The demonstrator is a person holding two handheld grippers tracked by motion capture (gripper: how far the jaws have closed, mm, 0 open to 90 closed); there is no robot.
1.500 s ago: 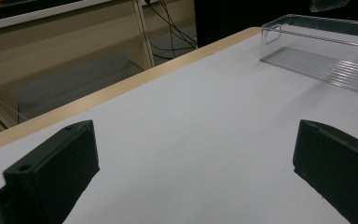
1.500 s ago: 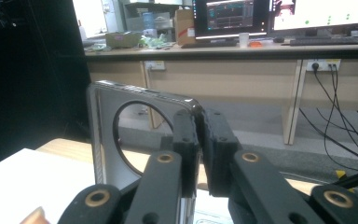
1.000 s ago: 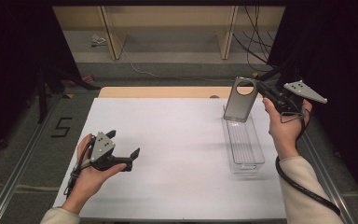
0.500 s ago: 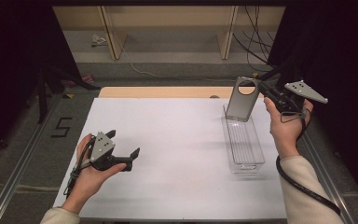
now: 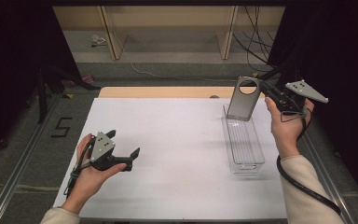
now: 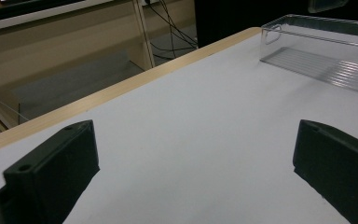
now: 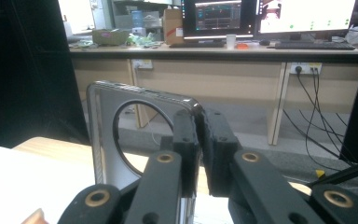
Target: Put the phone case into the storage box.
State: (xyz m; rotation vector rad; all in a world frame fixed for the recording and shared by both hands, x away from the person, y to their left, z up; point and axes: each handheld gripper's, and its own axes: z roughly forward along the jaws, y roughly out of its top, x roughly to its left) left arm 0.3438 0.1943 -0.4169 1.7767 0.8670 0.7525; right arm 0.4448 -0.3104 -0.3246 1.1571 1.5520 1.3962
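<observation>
My right gripper is shut on the upper right edge of a grey phone case with a round camera hole. It holds the case upright above the far end of a clear plastic tray at the table's right side. In the right gripper view the jaws are pressed together on the case's top corner, gripper. My left gripper is held low over the white table top at the near left, open, with nothing between its jaws. In the left gripper view that gripper faces the tray.
Wooden shelving and loose cables lie beyond the table's far edge. A floor mark "5" is at the left. A desk with monitors stands in the distance. Dark curtains flank both sides.
</observation>
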